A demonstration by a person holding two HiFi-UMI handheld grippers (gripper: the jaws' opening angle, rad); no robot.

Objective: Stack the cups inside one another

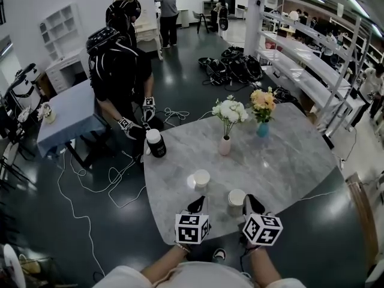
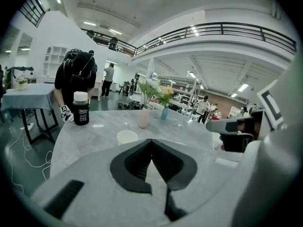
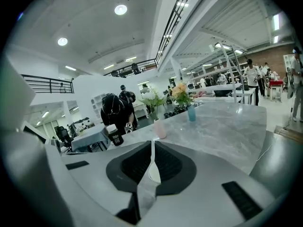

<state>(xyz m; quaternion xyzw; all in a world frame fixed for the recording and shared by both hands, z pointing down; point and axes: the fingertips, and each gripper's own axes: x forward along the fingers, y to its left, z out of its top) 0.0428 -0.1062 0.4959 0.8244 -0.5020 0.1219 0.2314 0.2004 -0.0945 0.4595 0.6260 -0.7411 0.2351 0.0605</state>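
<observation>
Right gripper [image 3: 152,150] pinched the wall of the nearer cup [image 1: 235,201] by the desk's [image 1: 288,161] front edge, likely to nest it in the second cup [image 1: 201,178] just beyond, while the left gripper [image 1: 196,205] hovered with jaws together, empty.

Smooth, glossy marble-look table [image 1: 288,161]; matt white cups [image 1: 201,177].

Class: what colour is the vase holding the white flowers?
Pale pink vase; best in the head view.
</observation>
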